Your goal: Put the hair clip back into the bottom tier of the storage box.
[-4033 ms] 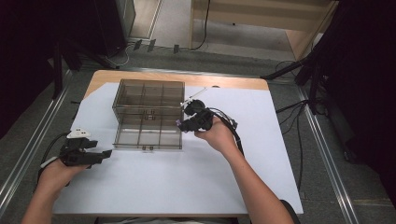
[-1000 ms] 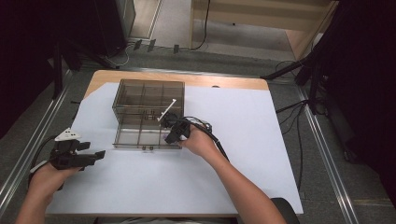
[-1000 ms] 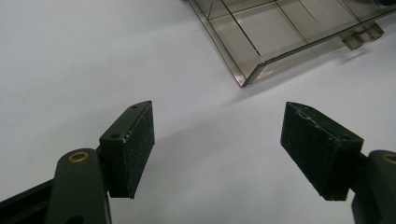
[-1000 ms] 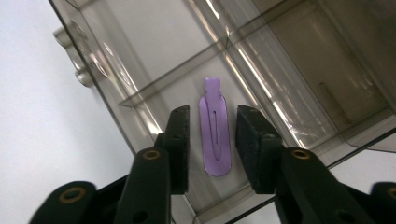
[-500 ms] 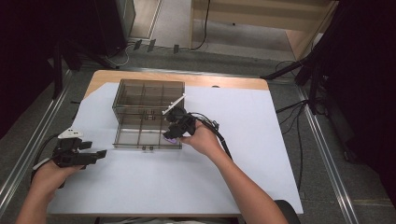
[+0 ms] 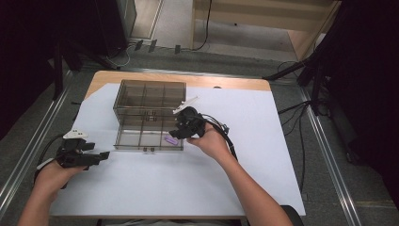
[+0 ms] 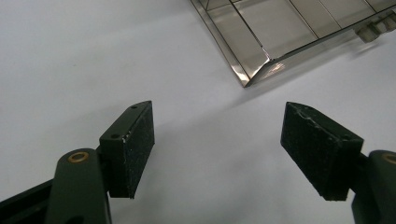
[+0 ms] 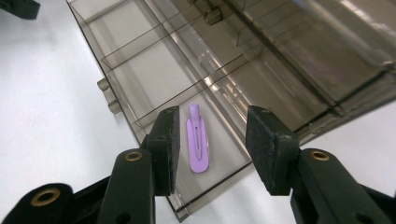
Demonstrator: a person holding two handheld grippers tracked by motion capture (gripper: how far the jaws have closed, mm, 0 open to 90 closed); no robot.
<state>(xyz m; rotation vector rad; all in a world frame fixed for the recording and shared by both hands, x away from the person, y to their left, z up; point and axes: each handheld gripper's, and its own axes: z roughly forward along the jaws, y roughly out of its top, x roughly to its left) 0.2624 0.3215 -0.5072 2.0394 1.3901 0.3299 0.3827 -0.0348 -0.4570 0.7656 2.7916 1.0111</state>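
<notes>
Currently: Purple Clip Lies in Open Drawer Beneath Right Tongs

At the left of the worktop (image 6: 141, 188), which is covered by a white sheet, the left tongs (image 6: 96, 155) hover low over bare sheet in the person's left hand (image 6: 51, 172). In the left gripper view the jaws stand wide apart with nothing between them, and the near corner of the drawer (image 7: 254, 70) lies ahead and to the right, well apart from the pads.

At centre stands a smoked clear organiser box (image 6: 149, 96) with its lower drawer (image 6: 141, 136) pulled out toward the person. The drawer is divided into compartments. A purple hair clip (image 8: 198, 144) lies flat in the compartment at the drawer's right end, close to the front wall; in the high view it shows as a small purple mark (image 6: 171, 140).

To the right, the right tongs (image 6: 181, 129) are held by the right hand (image 6: 211, 141) just above that compartment. In the right gripper view the jaws are parted and grip nothing; the clip lies between and beyond the two pads, not touching either.

Judgement: the clip's long axis runs roughly along the line of the jaws, so the pads would meet its long sides. The right tongs are far nearer than the left. A short descent would bring the pads level with the clip; the drawer's front wall and divider crowd them, a possible snag.
</notes>
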